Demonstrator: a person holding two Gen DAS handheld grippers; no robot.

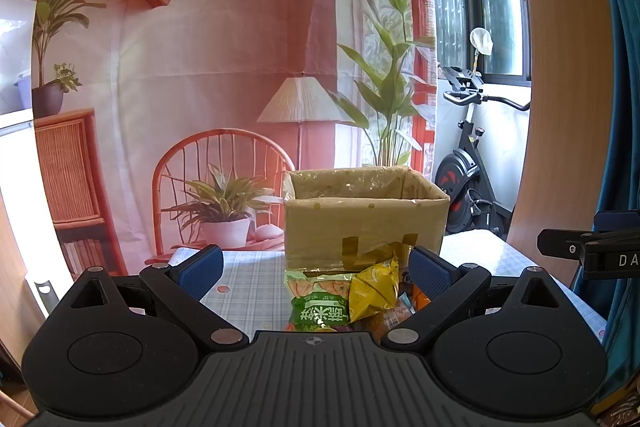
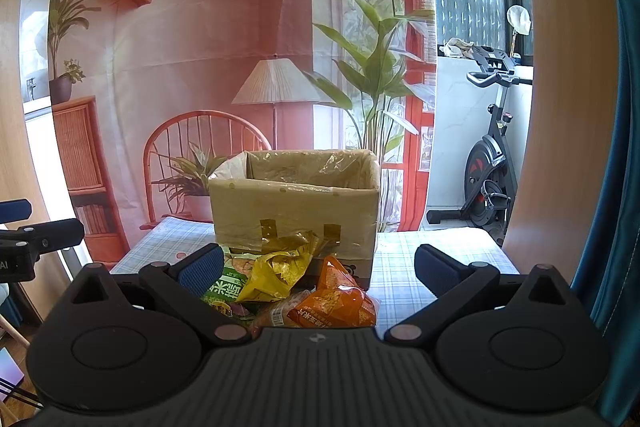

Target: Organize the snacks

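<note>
An open cardboard box (image 1: 364, 223) lined with clear plastic stands on the checked tablecloth (image 1: 244, 283); it also shows in the right wrist view (image 2: 296, 211). In front of it lies a pile of snack bags: a green bag (image 1: 316, 307) (image 2: 222, 289), a yellow bag (image 1: 374, 291) (image 2: 276, 273) and an orange bag (image 2: 336, 301). My left gripper (image 1: 316, 267) is open and empty, raised just short of the pile. My right gripper (image 2: 320, 267) is open and empty, likewise short of the pile.
The tablecloth (image 2: 432, 247) extends right of the box. A printed backdrop hangs behind the table. An exercise bike (image 2: 492, 163) stands at the right by the window. A wooden panel (image 1: 560, 75) and blue curtain (image 2: 616, 147) are at the far right.
</note>
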